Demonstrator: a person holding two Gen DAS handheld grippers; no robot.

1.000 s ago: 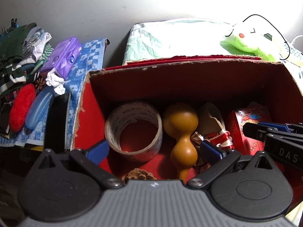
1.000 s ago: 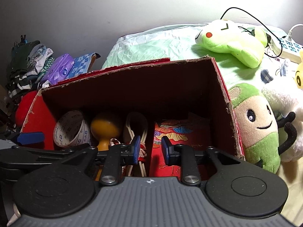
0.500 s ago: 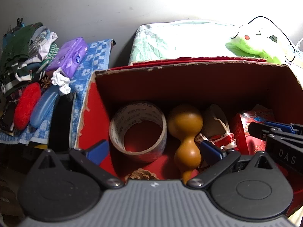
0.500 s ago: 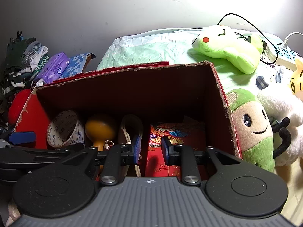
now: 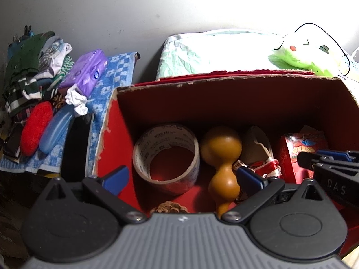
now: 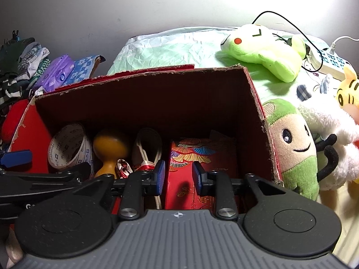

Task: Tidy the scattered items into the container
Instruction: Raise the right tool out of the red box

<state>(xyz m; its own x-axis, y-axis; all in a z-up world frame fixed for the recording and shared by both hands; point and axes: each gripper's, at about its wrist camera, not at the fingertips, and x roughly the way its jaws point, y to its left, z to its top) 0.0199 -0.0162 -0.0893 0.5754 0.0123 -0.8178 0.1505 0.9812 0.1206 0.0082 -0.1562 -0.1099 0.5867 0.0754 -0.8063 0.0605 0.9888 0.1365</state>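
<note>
With the red packet [image 6: 190, 168] standing in the box [image 6: 258, 116] and our right gripper [image 6: 177, 177] just opened to straddle it without pressing, we should lift straight up, keeping clear of the left gripper [image 5: 181, 178], spread wide and empty over the tape [image 5: 166, 154].

Each hand-held gripper [image 6: 177, 177] has a ribbed grey body, black arms, blue pads, silver screws

Claw body hides most of the pine cone [image 5: 168, 208].
</note>
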